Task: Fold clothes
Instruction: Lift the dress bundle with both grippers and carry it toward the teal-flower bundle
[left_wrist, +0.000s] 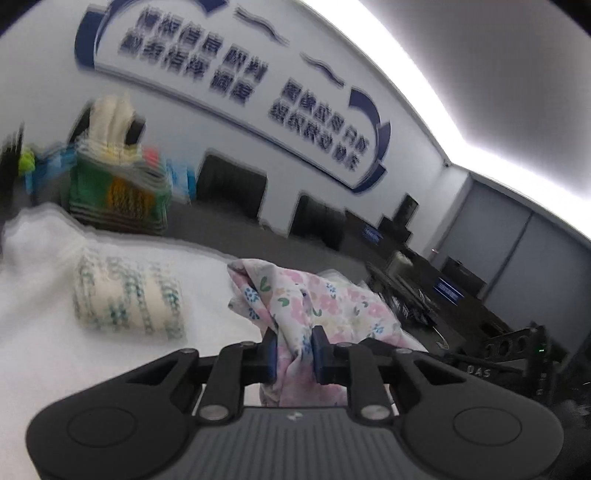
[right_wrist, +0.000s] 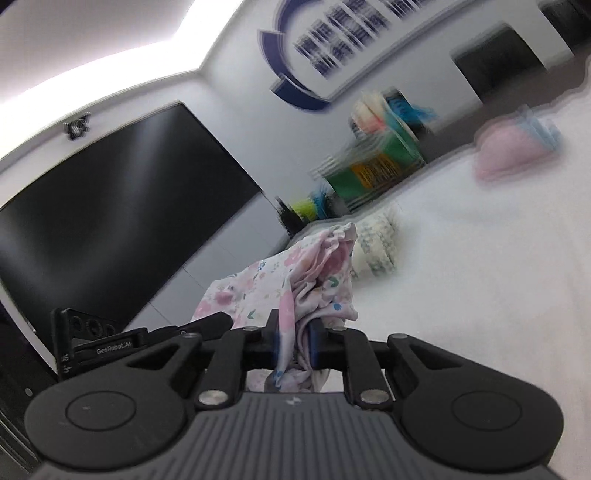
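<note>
A pale floral garment (left_wrist: 325, 306) with pink and blue flowers is lifted above the white table (left_wrist: 55, 354). My left gripper (left_wrist: 294, 349) is shut on a bunched edge of it, cloth squeezed between the blue pads. In the right wrist view the same floral garment (right_wrist: 295, 280) rises in a crumpled peak, and my right gripper (right_wrist: 295, 343) is shut on another bunch of it. The other gripper's black body (left_wrist: 524, 350) shows at the right of the left view, and its black body (right_wrist: 96, 336) shows at the left of the right view.
A folded white cloth with green pattern (left_wrist: 129, 295) lies on the table, also seen as the folded patterned cloth (right_wrist: 376, 243). A pink folded item (right_wrist: 509, 151) lies farther off. A green basket of clothes (left_wrist: 118, 192) stands beyond the table. A large dark screen (right_wrist: 122, 206) hangs on the wall.
</note>
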